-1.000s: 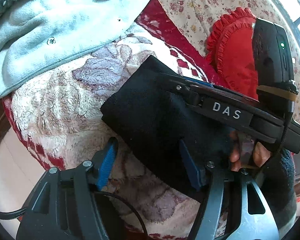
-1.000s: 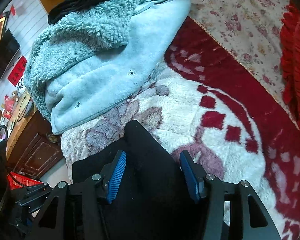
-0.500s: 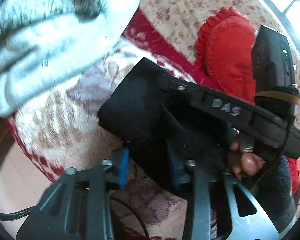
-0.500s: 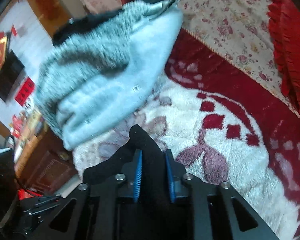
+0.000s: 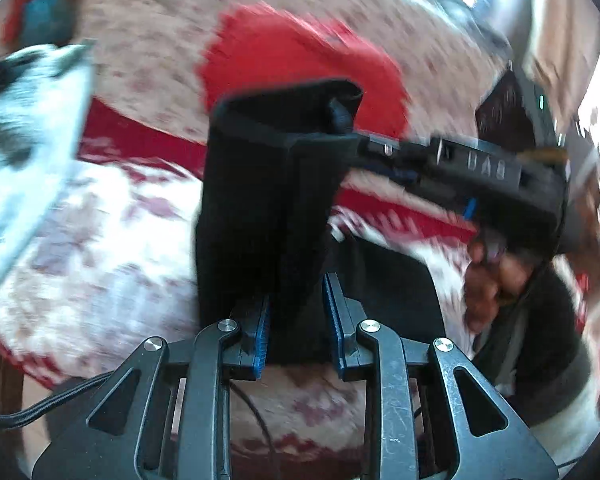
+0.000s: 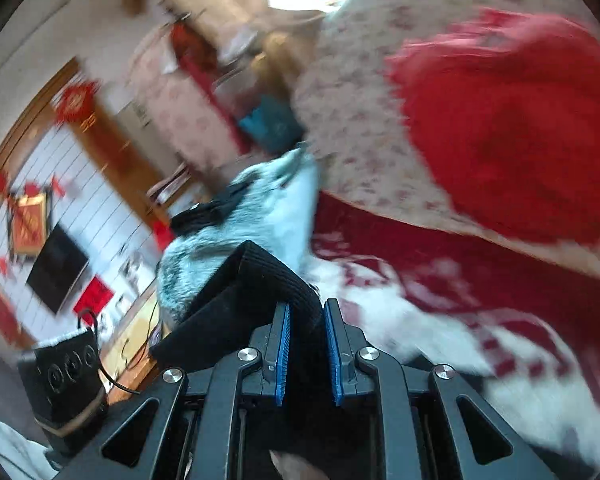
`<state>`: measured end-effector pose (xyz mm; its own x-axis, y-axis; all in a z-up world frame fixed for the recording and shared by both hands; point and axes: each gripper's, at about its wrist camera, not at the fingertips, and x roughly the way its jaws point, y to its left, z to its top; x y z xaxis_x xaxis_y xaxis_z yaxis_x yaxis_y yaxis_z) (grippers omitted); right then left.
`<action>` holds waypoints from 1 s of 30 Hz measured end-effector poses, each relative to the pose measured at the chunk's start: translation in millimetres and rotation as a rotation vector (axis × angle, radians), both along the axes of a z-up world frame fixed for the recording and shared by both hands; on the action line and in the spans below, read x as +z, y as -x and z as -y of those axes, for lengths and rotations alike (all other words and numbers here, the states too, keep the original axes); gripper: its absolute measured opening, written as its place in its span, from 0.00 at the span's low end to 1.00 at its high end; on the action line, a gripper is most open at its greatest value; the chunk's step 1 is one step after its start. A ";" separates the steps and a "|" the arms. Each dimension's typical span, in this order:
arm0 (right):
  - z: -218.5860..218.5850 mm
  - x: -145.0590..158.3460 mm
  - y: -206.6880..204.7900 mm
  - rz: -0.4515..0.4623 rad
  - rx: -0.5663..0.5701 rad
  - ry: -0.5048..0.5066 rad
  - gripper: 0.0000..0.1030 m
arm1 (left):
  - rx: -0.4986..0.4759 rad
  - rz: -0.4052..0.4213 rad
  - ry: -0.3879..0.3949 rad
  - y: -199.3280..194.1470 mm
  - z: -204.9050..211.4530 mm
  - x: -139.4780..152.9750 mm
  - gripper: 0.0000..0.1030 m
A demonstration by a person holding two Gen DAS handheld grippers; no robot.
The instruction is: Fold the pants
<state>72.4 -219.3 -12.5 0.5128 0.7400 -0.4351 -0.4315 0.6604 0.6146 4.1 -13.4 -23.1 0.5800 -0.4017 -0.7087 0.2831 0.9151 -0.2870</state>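
The black folded pants (image 5: 260, 208) are lifted off the red and white floral blanket (image 5: 100, 240). My left gripper (image 5: 296, 320) is shut on their lower part. My right gripper (image 6: 304, 340) is shut on another part of the pants (image 6: 252, 292); in the left wrist view its black body (image 5: 479, 172) reaches in from the right and holds the pants' upper corner. Both views are blurred by motion.
A pale blue fleece garment (image 5: 16, 120) lies at the left on the blanket and shows in the right wrist view (image 6: 260, 208). A red frilled cushion (image 6: 511, 132) leans on the floral sofa back (image 5: 148, 28). A dark screen (image 6: 56, 268) hangs on the far wall.
Both grippers closed on the pants, which lay flat on the blanket, and lifted them. Both views have swung upward toward the cushion and room.
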 end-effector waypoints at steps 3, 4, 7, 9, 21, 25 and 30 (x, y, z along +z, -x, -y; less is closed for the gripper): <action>51.5 -24.6 17.9 -0.096 -0.201 0.025 0.16 | -0.080 -0.065 -0.069 -4.2 38.0 -30.0 0.23; 64.6 -31.6 22.3 -0.134 -0.257 0.025 0.18 | -0.094 -0.078 -0.092 -4.1 44.6 -35.9 0.23; 96.4 -47.5 40.2 -0.220 -0.340 -0.051 0.37 | -0.142 -0.084 -0.137 2.5 54.6 -38.6 0.23; 104.7 -48.2 53.7 -0.215 -0.346 -0.102 0.49 | -0.164 -0.062 -0.145 11.5 49.9 -27.3 0.23; 65.9 -83.8 54.3 -0.313 -0.253 -0.080 0.63 | -0.024 -0.038 -0.176 6.9 1.8 -23.1 0.23; 31.0 -78.5 45.6 -0.276 -0.180 -0.063 0.37 | -0.021 -0.109 -0.198 -0.1 7.0 -47.4 0.23; 14.0 -44.0 53.7 -0.124 -0.139 0.064 0.12 | -0.037 -0.105 -0.181 0.7 17.6 -40.6 0.23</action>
